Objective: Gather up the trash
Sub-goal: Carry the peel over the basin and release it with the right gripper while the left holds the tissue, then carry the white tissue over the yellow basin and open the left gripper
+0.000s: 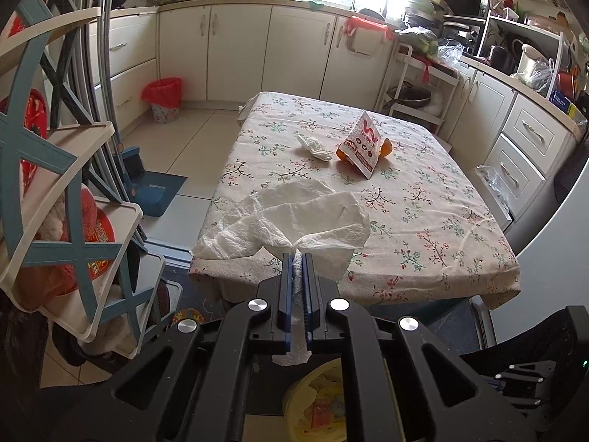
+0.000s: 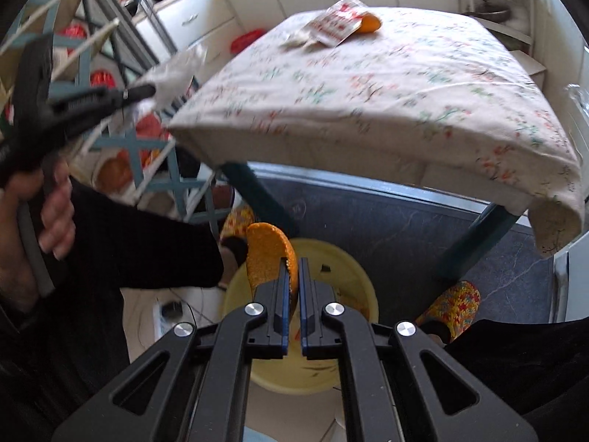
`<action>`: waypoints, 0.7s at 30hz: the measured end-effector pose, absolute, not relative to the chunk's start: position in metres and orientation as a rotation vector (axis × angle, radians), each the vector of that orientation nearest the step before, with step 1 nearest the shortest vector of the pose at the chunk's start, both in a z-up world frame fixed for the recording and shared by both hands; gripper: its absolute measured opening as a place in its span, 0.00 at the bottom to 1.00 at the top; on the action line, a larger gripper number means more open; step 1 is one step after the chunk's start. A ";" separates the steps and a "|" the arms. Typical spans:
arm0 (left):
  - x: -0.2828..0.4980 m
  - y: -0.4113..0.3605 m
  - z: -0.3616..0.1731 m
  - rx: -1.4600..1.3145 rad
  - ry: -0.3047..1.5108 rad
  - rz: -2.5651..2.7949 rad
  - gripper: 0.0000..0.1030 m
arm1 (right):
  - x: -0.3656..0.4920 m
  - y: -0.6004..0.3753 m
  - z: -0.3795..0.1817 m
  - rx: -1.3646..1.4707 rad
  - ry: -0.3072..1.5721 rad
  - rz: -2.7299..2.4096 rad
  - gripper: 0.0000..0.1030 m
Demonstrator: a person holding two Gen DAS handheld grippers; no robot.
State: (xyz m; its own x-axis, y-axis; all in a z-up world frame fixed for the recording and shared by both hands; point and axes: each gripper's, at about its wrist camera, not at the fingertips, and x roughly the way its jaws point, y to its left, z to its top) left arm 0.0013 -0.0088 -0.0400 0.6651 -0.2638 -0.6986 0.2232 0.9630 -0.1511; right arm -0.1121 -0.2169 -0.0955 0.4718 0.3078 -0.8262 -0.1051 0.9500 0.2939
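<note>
My left gripper point(image 1: 297, 258) is shut on a large white paper towel point(image 1: 294, 217), held off the near left corner of the table point(image 1: 423, 228). It also shows in the right wrist view point(image 2: 147, 90) with the towel point(image 2: 176, 70). My right gripper point(image 2: 293, 262) is shut on a piece of orange peel point(image 2: 267, 258) above a yellow bin point(image 2: 353, 287) on the floor. On the table lie a crumpled tissue point(image 1: 314, 146), a red and white snack wrapper point(image 1: 362, 145) and more orange peel point(image 1: 386, 147). The yellow bin point(image 1: 324, 405) sits below my left gripper.
A white and blue shelf rack point(image 1: 66, 191) stands at the left. A red-lined waste basket point(image 1: 163, 99) and a blue dustpan point(image 1: 154, 191) are on the floor beyond. Cabinets line the back and right. Slippered feet point(image 2: 452, 309) stand by the yellow bin.
</note>
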 end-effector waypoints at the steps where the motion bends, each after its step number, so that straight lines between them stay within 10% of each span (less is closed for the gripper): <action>1: 0.000 -0.009 -0.040 -0.055 0.797 -0.275 0.05 | -0.112 -0.214 -0.098 0.202 1.062 0.259 0.05; 3: -0.001 -0.009 -0.041 -0.057 0.796 -0.278 0.05 | -0.112 -0.209 -0.104 0.178 1.084 0.268 0.06; 6: -0.003 -0.009 -0.041 -0.057 0.796 -0.281 0.05 | -0.113 -0.203 -0.111 0.161 1.113 0.267 0.39; 21: -0.028 -0.029 -0.058 0.013 0.863 -0.366 0.05 | -0.122 -0.260 -0.076 0.367 0.881 0.046 0.56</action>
